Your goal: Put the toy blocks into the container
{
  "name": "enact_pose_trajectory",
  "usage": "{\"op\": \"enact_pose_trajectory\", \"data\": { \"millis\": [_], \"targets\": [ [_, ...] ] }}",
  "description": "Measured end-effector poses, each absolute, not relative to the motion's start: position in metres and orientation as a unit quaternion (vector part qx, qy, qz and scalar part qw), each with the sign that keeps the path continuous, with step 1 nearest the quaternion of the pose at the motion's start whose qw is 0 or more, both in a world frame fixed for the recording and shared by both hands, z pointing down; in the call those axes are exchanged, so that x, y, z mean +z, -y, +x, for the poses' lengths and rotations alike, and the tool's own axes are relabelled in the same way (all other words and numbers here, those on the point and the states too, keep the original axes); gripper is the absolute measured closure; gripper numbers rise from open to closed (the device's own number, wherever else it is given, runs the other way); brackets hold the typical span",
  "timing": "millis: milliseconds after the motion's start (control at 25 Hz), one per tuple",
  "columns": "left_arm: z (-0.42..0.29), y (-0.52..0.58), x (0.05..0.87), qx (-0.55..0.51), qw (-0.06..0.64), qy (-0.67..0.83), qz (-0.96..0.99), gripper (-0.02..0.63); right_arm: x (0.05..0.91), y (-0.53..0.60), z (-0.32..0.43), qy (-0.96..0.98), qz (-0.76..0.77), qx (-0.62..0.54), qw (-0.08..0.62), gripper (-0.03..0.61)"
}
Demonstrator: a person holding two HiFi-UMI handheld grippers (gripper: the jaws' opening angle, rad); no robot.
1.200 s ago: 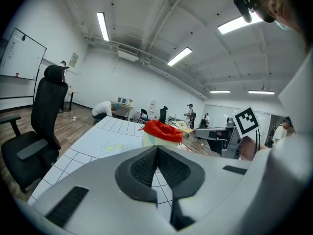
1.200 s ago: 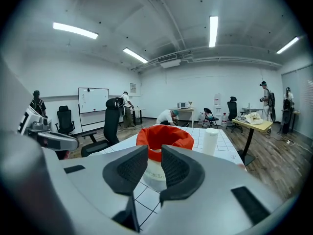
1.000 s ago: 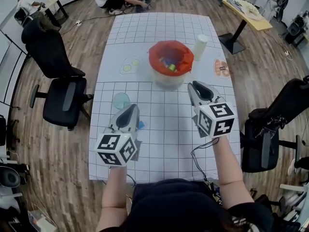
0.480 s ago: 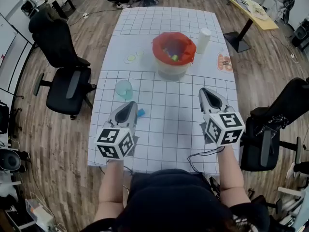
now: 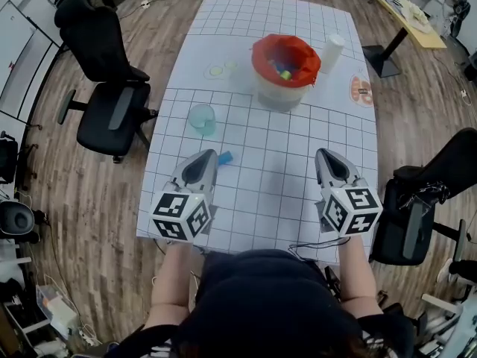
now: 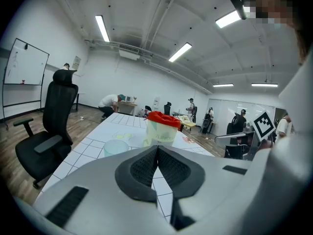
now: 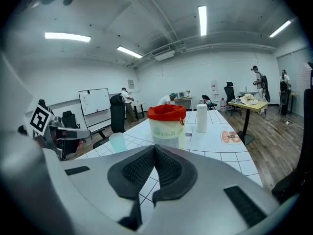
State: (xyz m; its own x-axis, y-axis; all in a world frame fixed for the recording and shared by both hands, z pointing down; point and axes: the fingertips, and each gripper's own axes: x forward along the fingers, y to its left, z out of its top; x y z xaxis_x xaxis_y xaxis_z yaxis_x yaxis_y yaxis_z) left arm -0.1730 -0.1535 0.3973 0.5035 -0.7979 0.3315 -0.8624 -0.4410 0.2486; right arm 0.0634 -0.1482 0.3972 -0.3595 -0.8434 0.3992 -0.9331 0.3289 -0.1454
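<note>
right tool (image 5: 329,155): jaws closed empty, drawn back from container (image 5: 277,94); left tool (image 5: 206,156): drawn back, tip now beside blue block (image 5: 225,156)

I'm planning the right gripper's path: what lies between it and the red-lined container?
Nothing. In the head view only bare gridded table separates the right gripper from the container.

Wood floor (image 5: 82,192); black office chairs (image 5: 112,114); ceiling strip lights (image 6: 102,28)

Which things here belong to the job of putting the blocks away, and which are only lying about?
For the job:
container with red liner
toy blocks inside it
blue block loose on the table

Lying about:
pale green cup
white cylinder
office chair
</note>
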Motion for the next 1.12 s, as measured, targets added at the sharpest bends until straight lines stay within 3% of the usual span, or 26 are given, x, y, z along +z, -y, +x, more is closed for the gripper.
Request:
{"op": "enact_pose_trajectory", "data": {
  "millis": [400,680,840,1120],
  "targets": [
    [-0.185,0.141,0.419,0.16,0.126,0.493,0.846,0.586,0.411,0.136,0.058,0.811,0.535,0.201,0.128,0.563],
    [-0.186,0.144,0.423,0.184,0.117,0.467,0.857,0.581,0.424,0.132,0.052,0.812,0.526,0.21,0.142,0.563],
    [-0.185,0.149,0.431,0.217,0.112,0.447,0.86,0.479,0.432,0.133,0.046,0.811,0.521,0.221,0.147,0.563],
    [-0.18,0.156,0.452,0.268,0.114,0.395,0.871,0.449,0.449,0.139,0.033,0.809,0.512,0.241,0.159,0.563]
  ]
}}
